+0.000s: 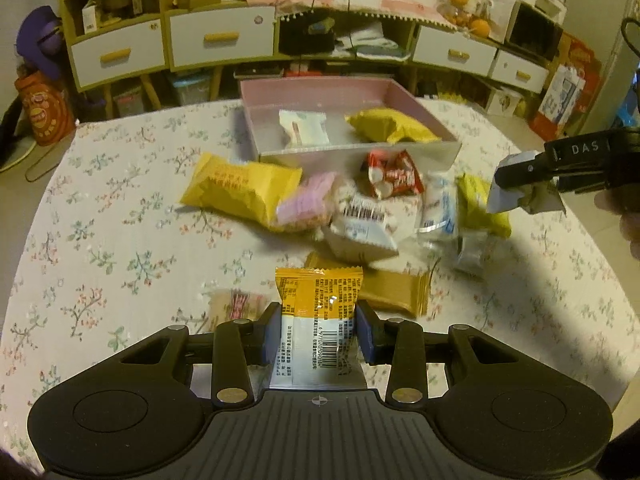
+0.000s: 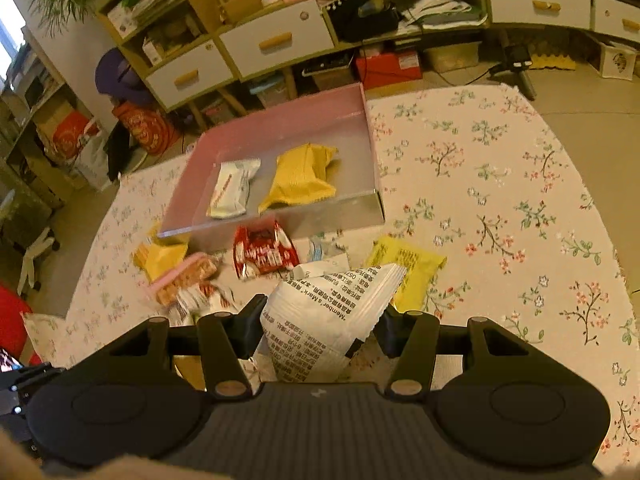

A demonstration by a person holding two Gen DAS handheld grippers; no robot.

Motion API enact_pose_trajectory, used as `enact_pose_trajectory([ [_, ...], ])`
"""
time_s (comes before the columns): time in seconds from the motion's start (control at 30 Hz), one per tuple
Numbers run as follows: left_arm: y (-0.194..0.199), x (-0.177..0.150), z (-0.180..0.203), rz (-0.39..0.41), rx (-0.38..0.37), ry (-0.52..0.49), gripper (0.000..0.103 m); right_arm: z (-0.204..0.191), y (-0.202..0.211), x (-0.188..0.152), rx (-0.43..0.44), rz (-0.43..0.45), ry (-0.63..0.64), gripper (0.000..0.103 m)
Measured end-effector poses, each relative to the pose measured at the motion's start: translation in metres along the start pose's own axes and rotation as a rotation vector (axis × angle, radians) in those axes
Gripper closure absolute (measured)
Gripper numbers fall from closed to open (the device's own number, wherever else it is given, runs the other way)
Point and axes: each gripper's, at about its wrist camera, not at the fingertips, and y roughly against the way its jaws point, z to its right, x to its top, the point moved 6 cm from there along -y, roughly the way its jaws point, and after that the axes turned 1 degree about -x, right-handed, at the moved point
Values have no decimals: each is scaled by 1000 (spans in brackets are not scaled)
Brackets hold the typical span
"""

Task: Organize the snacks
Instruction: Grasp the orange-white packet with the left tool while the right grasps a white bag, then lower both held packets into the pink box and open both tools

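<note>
My left gripper (image 1: 318,328) is shut on an orange-and-white snack packet (image 1: 318,320), held above the table near its front edge. My right gripper (image 2: 320,320) is shut on a white snack packet (image 2: 332,316) with black print; it also shows at the right of the left wrist view (image 1: 520,188). A pink tray (image 1: 312,88) stands at the table's far side, also in the right wrist view (image 2: 372,148), and holds a white packet (image 2: 234,188) and a yellow packet (image 2: 302,178). Several loose snacks lie in front of it, among them a red packet (image 2: 262,252).
The table has a floral cloth (image 1: 100,220). A large yellow packet (image 1: 240,188) and a tan bar (image 1: 396,292) lie on it. Shelves with white drawers (image 1: 220,36) stand behind the table. Bare cloth stretches to the right of the tray (image 2: 500,184).
</note>
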Motion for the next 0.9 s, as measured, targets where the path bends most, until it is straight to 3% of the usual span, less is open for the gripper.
enact_pose_trajectory([
  [0.43, -6, 49, 20, 78, -13, 16, 67, -14, -8, 26, 20, 68, -65, 52],
  [0.67, -25, 74, 29, 97, 3, 30, 67, -11, -17, 40, 28, 97, -117, 52],
  [0.9, -57, 120, 31, 82, 4, 61, 67, -5, -32, 64, 34, 136, -154, 52],
])
